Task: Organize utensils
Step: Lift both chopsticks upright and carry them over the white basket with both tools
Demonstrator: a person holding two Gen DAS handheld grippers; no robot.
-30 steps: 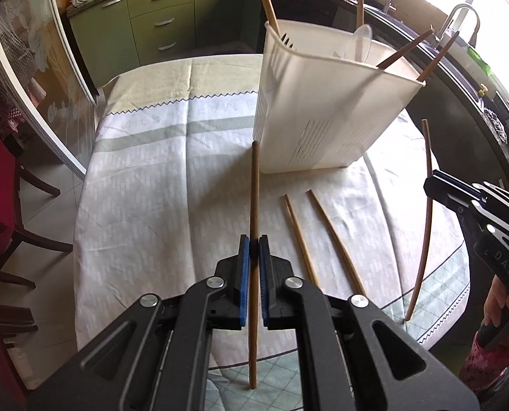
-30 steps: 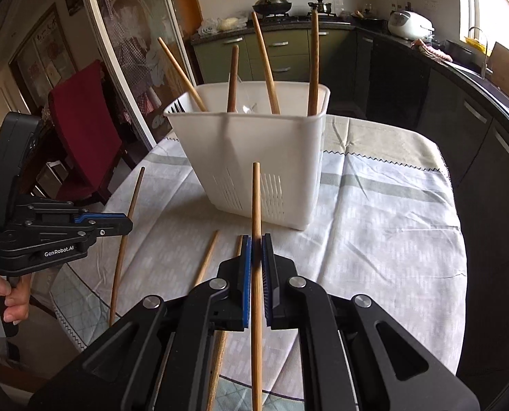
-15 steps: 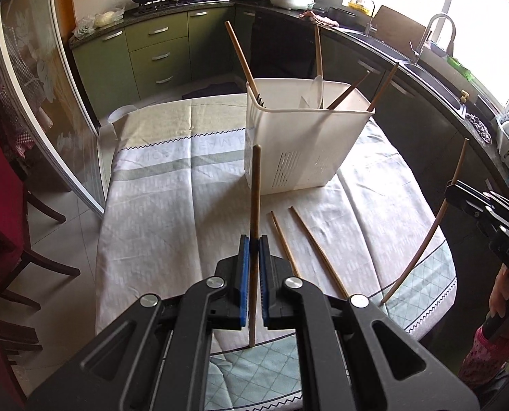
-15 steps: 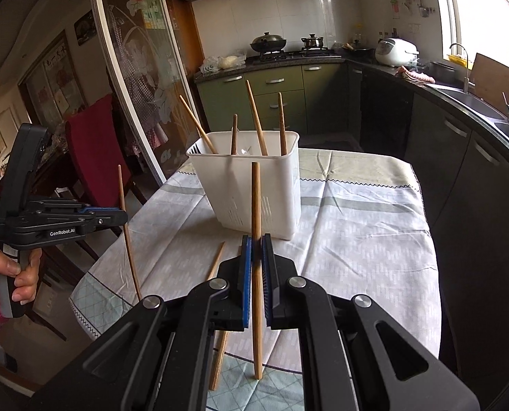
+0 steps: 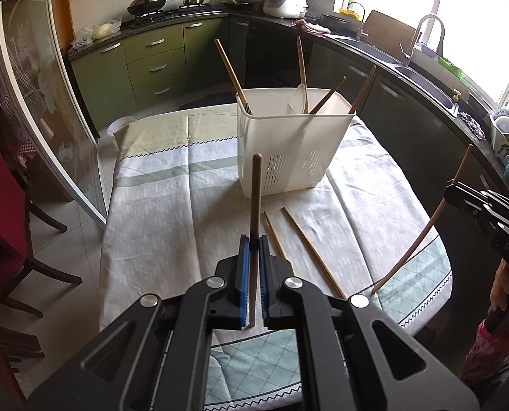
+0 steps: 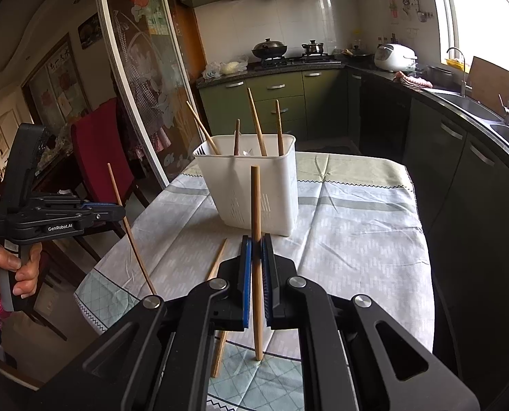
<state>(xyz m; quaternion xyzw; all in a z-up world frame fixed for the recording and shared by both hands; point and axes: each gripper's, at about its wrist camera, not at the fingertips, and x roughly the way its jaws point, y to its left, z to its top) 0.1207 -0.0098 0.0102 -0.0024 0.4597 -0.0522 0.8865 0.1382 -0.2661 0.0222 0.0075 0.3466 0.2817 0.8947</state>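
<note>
Both claws are clamped on a chopstick each: the left claw [image 5: 253, 251] grips a dark chopstick [image 5: 255, 198], the right claw [image 6: 256, 250] a lighter chopstick [image 6: 255, 205]. Since a second ago both have lifted back, so the white basket [image 5: 290, 150] on the table [image 5: 172, 212] looks farther off. Two loose chopsticks [image 5: 309, 250] lie below. "GenRobot.AI" marks the left claw's side; "DAS" the right's.

Both grippers — left [image 5: 253, 241], right [image 6: 256, 239] — raised, fingers clamped on chopsticks.
</note>
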